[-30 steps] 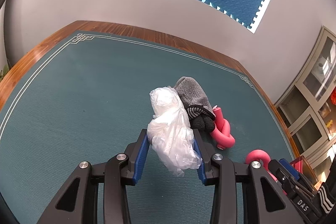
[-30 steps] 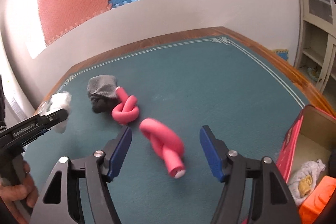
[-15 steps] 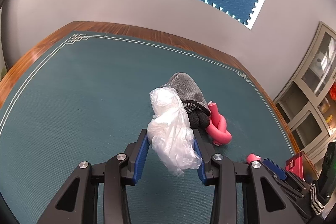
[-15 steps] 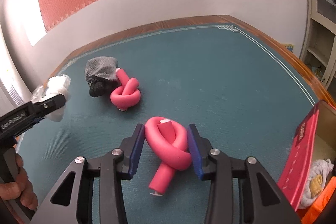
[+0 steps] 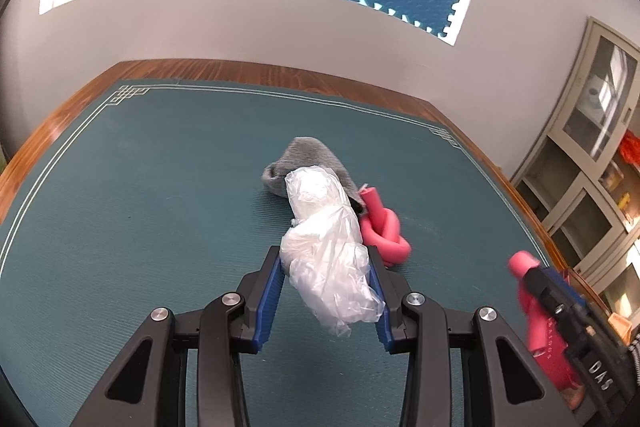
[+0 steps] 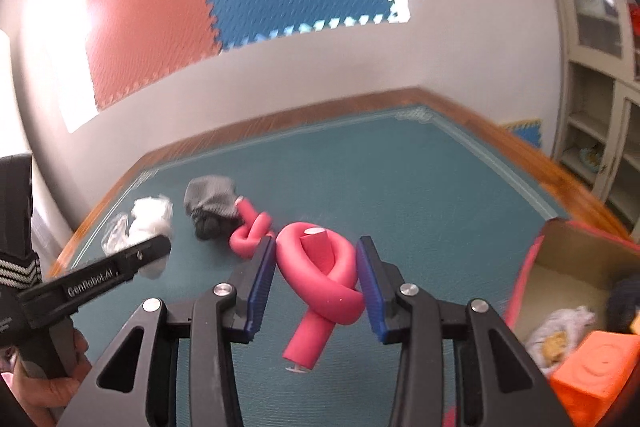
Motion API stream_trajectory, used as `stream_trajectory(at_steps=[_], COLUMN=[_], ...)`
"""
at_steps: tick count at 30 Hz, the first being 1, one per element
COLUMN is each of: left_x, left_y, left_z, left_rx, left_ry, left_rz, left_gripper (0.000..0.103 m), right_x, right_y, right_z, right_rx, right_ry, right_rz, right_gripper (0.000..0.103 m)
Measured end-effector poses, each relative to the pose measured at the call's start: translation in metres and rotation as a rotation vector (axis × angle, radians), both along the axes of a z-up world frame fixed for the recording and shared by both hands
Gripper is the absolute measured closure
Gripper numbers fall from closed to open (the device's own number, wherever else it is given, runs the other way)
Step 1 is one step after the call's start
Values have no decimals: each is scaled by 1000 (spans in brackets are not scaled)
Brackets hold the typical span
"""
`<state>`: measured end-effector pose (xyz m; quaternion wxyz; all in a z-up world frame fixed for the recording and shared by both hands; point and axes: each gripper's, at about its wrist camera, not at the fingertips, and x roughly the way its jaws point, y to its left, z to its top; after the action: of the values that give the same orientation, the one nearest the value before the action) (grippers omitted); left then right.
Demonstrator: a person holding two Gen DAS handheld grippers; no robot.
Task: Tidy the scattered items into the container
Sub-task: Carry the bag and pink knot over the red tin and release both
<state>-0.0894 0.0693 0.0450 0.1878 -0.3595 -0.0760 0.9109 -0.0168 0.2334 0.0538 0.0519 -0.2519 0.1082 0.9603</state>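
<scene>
Left tongs (image 5: 326,297): blue pads pressed against both sides of a crumpled clear plastic bag (image 5: 328,251), held up off the worktop; the bag bulges out ahead of the tips and hangs a little below them.
Right tongs (image 6: 316,287): closed narrow on a pink foam tube tied in a knot (image 6: 320,275); the knot sits between the blue pads, and one straight end hangs down toward the near side with a small white cap at its tip.
Second pink knot (image 5: 384,231): lies on the worktop just beyond the left tongs, slightly to the right, touching the sock bundle.
Sock bundle (image 6: 212,205): a grey sock with a darker one against it, on the worktop on the far side of the second knot; in the left view the bag hides part of it.
Container (image 6: 576,267): a cardboard box with a red outer wall at the near right of the worktop; inside are a pale crumpled cloth (image 6: 560,327), an orange block (image 6: 596,371) and something dark, too blurred to name.
Worktop (image 5: 140,195): teal mat with a thin white border line, framed by a wooden edge.
Background: red and blue foam tiles on the far wall, a glass-door cabinet at the right.
</scene>
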Motion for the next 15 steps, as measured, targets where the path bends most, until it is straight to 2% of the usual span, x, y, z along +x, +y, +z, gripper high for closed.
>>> stream_trajectory(at_steps=[6, 11, 15], left_x=[12, 34, 61], left_y=[16, 42, 71], left_z=[5, 14, 24], left_rx=[0, 11, 18], left_ry=[11, 28, 60], left_rz=[-58, -165, -275], left_gripper=[62, 61, 61], right_x=[40, 73, 98], right_y=[23, 56, 81], right_z=[15, 21, 27], right_rx=[-6, -22, 3], right_ry=[68, 74, 71], right_rz=[-121, -232, -321], right_gripper=[58, 58, 58])
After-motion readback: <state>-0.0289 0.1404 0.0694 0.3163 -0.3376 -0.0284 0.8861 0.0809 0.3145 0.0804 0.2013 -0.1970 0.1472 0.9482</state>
